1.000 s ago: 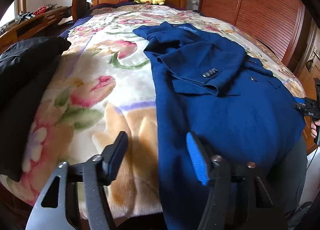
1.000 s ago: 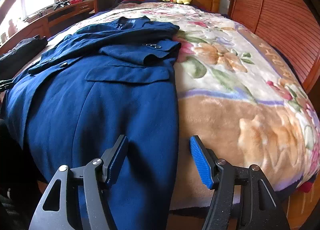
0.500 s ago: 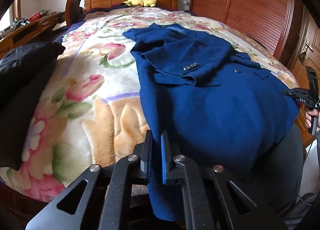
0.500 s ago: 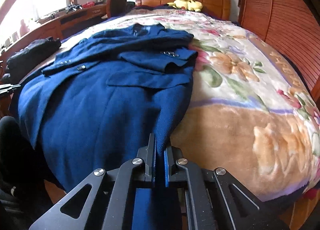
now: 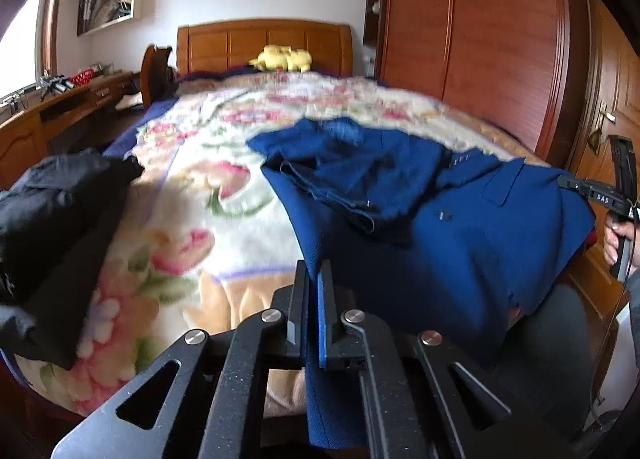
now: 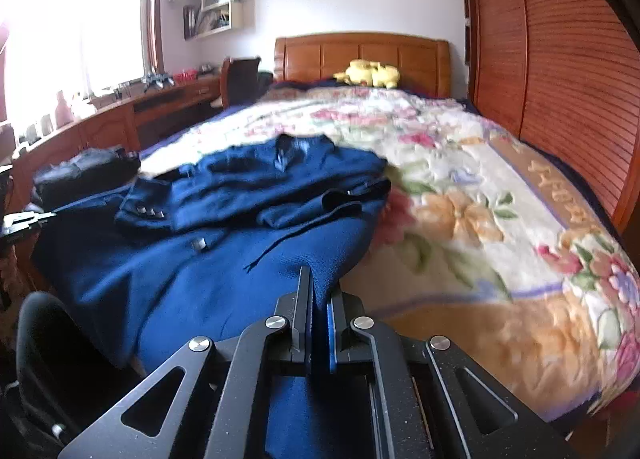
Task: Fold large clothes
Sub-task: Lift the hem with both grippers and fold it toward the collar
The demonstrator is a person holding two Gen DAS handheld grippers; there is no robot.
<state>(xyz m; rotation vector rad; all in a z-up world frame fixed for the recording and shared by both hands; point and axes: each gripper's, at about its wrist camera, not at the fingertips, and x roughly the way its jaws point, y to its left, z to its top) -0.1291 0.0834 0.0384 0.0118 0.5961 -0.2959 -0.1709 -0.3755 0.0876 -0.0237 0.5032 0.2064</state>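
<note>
A large navy blue jacket (image 5: 440, 227) lies on the floral blanket (image 5: 192, 195) of the bed, sleeves folded across its front. Its lower part is raised off the foot of the bed. My left gripper (image 5: 314, 283) is shut on the jacket's left bottom edge. My right gripper (image 6: 320, 291) is shut on the jacket's (image 6: 224, 259) right bottom edge. The right gripper also shows at the far right of the left wrist view (image 5: 600, 195), and the left gripper at the left edge of the right wrist view (image 6: 24, 219).
A black garment (image 5: 56, 219) lies on the bed's left side, also in the right wrist view (image 6: 84, 175). A yellow plush toy (image 5: 280, 57) sits by the wooden headboard (image 5: 264, 43). A wooden wardrobe (image 5: 480, 39) stands on the right, a desk (image 6: 120, 115) on the left.
Both grippers closed on the jacket's bottom edge and have lifted it up and toward the headboard. The jacket's lower half now rises off the foot of the bed.
</note>
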